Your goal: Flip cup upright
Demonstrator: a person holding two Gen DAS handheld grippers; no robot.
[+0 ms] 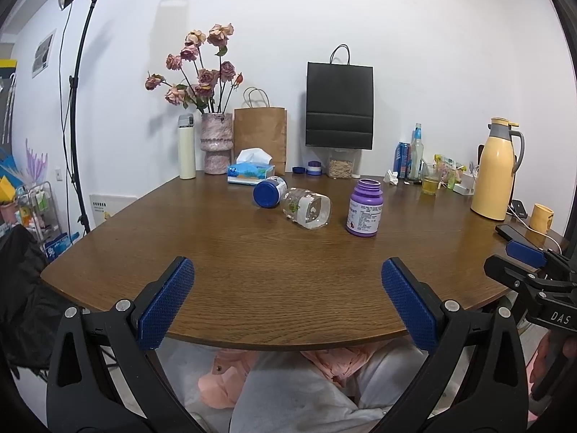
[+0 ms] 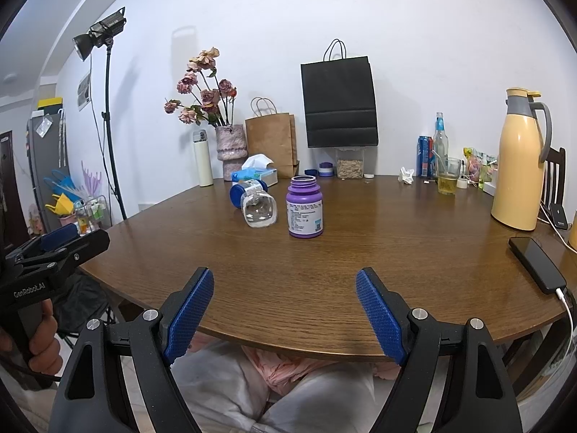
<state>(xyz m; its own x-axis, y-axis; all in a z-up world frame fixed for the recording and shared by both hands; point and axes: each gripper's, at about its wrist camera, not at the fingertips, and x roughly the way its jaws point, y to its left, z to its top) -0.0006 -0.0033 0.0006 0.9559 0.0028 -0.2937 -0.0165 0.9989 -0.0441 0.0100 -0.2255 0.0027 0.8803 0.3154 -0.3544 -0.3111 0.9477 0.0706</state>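
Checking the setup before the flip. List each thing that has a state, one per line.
Clear cup: on its side.
Blue-capped jar: on its side, capped.
Purple bottle: upright, no cap.
Yellow thermos jug: upright, lid shut.
Left gripper: jaws open, empty.
Right gripper: jaws open, empty.

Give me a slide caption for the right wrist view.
Open right gripper at the table edge, facing a clear cup lying on its side beside an upright purple bottle.

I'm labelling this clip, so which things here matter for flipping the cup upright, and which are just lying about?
For the job:
clear cup, on its side
left gripper, open
right gripper, open

Just lying about:
purple bottle
blue-lidded jar
tissue box
yellow thermos jug
phone
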